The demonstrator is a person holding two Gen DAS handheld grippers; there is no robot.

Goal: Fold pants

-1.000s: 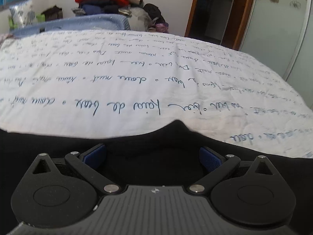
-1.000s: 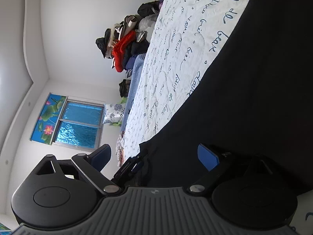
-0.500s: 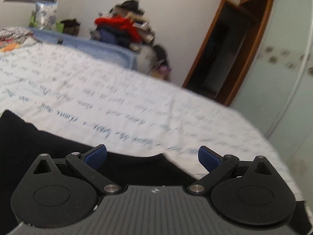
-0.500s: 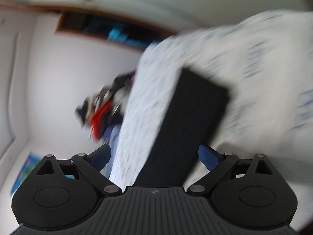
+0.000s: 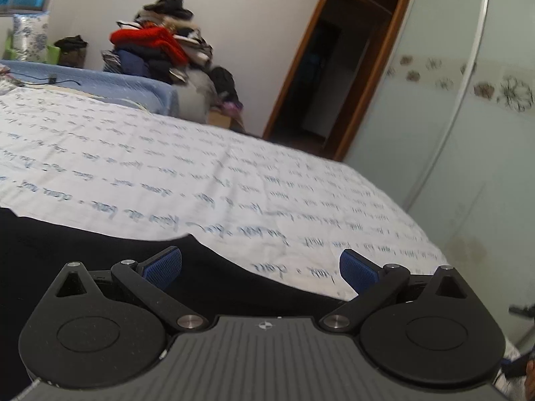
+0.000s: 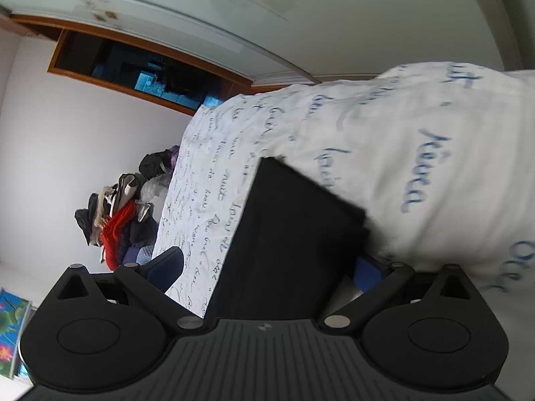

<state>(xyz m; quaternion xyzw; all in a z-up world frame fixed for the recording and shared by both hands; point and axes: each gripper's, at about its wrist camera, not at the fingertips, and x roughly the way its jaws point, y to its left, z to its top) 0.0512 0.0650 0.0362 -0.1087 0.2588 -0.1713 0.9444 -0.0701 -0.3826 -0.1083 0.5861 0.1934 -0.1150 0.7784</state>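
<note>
- The black pants (image 6: 287, 240) lie flat on the bed (image 5: 234, 180), on a white cover with blue script; in the right wrist view they read as a long, straight-edged dark panel, which I judge to be at least one fold already made, lengthwise.
- Left claw (image 5: 260, 267): spread wide, nothing between the blue pads (image 5: 164, 267). It hangs just above the near edge of the pants (image 5: 100, 254), gripping nothing.
- Right claw (image 6: 267, 267): its jaws have just been opening and now stand at their widest — the pants run up between the two pads in the picture, but neither pad presses on the cloth, so I read it as let go, not held.
- Step in hand, as I judge it: a release between folds, both claws free of the cloth.
- The next move probably calls for taking one short end of the panel, a claw at each corner, and carrying it over onto the other end with the edges matched.
- Edges: the far end of the panel in the right wrist view has a squared corner, lying close to where the cover rolls over the edge of the bed — a pull that way could drag cloth off the side.
- Open room: a broad stretch of bare cover lies beyond the pants in the left wrist view, towards the pile of clothes (image 5: 160, 46) well apart at the far side; the wardrobe door (image 5: 468, 117) stands beside the bed.
</note>
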